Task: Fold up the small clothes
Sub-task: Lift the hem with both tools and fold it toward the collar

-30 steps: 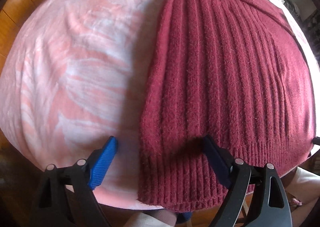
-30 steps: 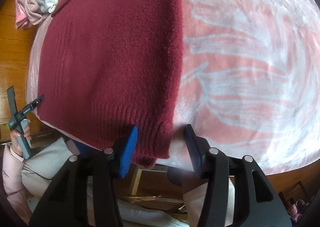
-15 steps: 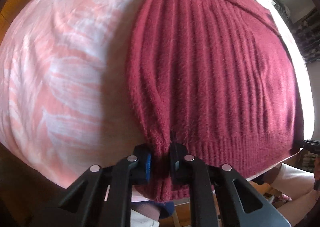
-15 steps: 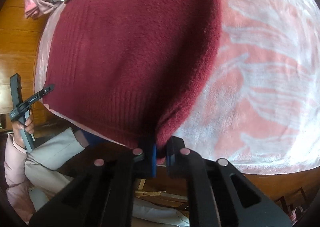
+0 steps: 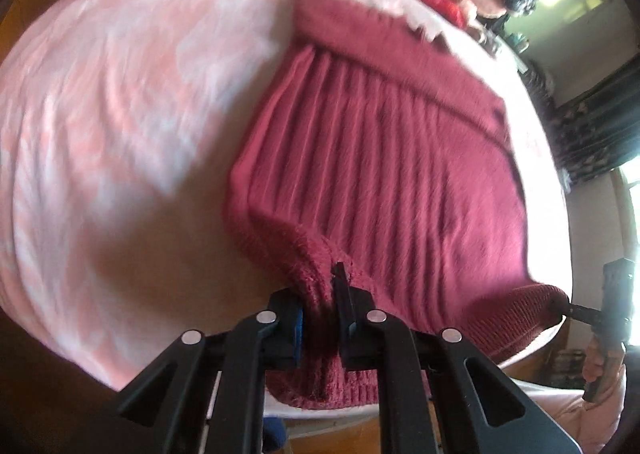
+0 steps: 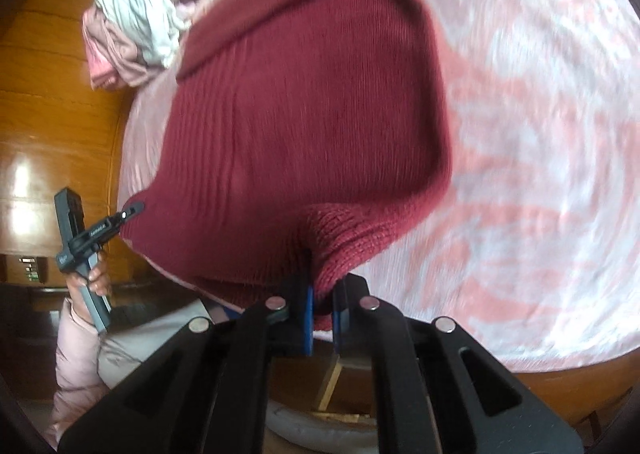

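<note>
I see pink-and-white blanket [image 5: 100, 126] covering whole surface. On it, dark red ribbed knit sweater [image 5: 380, 158], spread flat, near hem lifted into two peaks. Crumpled clothes pile [image 6: 136, 26] at far edge. My left gripper [image 5: 320, 318] clenched on hem's left corner; my right gripper [image 6: 322, 312] clenched on hem's right corner, fabric bunched between pads.

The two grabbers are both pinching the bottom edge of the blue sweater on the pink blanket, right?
Almost. The sweater is dark red, not blue; only the gripper pads are blue. Both wrist views show it. The left gripper and right gripper do pinch its bottom edge, over the pink blanket.
</note>
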A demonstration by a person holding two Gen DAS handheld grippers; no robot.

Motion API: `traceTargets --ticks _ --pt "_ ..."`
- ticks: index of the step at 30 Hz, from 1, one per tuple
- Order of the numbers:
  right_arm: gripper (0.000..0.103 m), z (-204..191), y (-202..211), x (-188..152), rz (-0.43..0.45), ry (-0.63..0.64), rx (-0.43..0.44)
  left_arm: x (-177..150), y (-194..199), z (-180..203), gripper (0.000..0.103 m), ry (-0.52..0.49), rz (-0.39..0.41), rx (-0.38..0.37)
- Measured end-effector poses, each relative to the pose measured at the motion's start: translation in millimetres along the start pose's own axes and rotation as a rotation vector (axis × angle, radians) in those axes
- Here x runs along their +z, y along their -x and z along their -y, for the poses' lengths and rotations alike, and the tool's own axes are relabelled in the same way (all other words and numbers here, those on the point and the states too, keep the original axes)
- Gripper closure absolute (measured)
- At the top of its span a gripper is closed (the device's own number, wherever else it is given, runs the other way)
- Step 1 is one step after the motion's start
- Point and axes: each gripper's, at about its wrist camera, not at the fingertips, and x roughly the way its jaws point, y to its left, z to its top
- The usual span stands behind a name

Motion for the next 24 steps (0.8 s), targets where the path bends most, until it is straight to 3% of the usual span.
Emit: traceTargets --ticks 7,16,21,24 --pt "0.098 -3.4 8.5 69.8 0.069 -0.045 -0.026 72.3 -5.9 17.3 0.091 0.034 0.072 -0.016" --pt "0.098 23.8 -31.0 160.7 0.064 -0.107 -0.068 146.4 -78.1 14.4 0.090 0.080 0.070 0.062" --pt "0.092 51.8 -57.6 186.9 0.018 -0.171 -0.074 169.0 -110.4 9.5 0.085 0.095 0.011 0.068" --pt "0.085 69.2 -53.9 190.9 0.019 -0.187 -0.026 178.9 -105.8 -2.3 0.077 0.128 -0.003 0.008"
